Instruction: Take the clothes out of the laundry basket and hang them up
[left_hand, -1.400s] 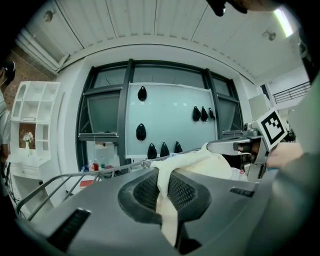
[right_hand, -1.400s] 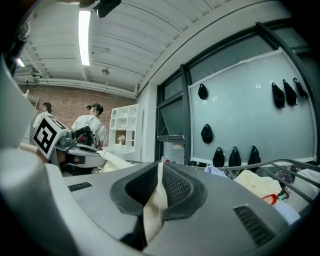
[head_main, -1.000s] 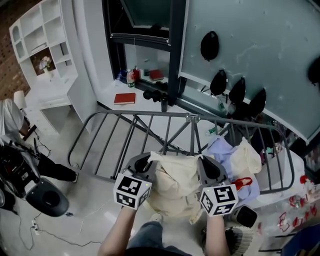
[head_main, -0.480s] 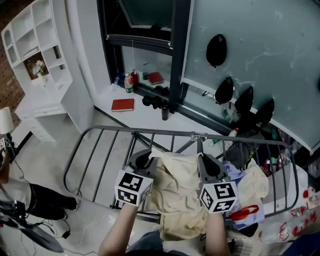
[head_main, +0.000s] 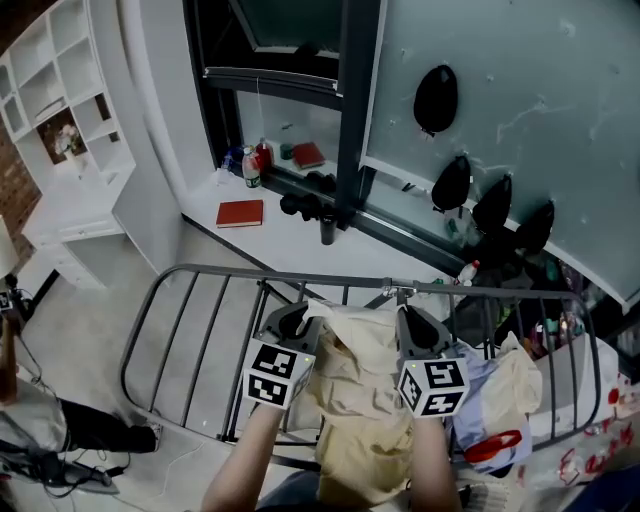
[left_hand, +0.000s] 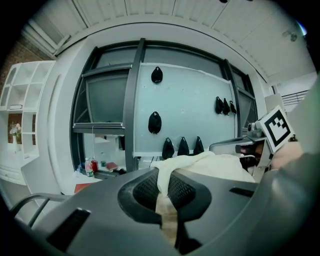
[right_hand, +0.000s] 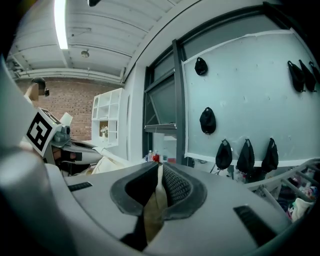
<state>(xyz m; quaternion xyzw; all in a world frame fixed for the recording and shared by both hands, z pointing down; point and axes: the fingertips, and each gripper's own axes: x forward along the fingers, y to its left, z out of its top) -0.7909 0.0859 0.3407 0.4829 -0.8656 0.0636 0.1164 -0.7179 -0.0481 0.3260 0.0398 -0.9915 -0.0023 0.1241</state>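
Note:
A cream garment (head_main: 362, 400) hangs between my two grippers above the grey metal drying rack (head_main: 200, 330). My left gripper (head_main: 298, 322) is shut on its left top edge; the cloth (left_hand: 172, 175) shows pinched between the pads. My right gripper (head_main: 412, 325) is shut on the right top edge, and a fold of the cream garment (right_hand: 156, 200) sits between its pads. The garment's lower part drapes down over the rack's near rail. No laundry basket shows in any view.
More pale clothes (head_main: 505, 385) and a red-handled item (head_main: 492, 448) lie on the rack's right end. Black caps (head_main: 435, 98) hang on the glass wall behind. A white ledge holds a red book (head_main: 240, 213) and bottles (head_main: 250, 165). White shelving (head_main: 60, 120) stands at the left.
Both grippers, still holding the cream garment, have moved forward over the drying rack toward the window. The garment hangs longer below them now.

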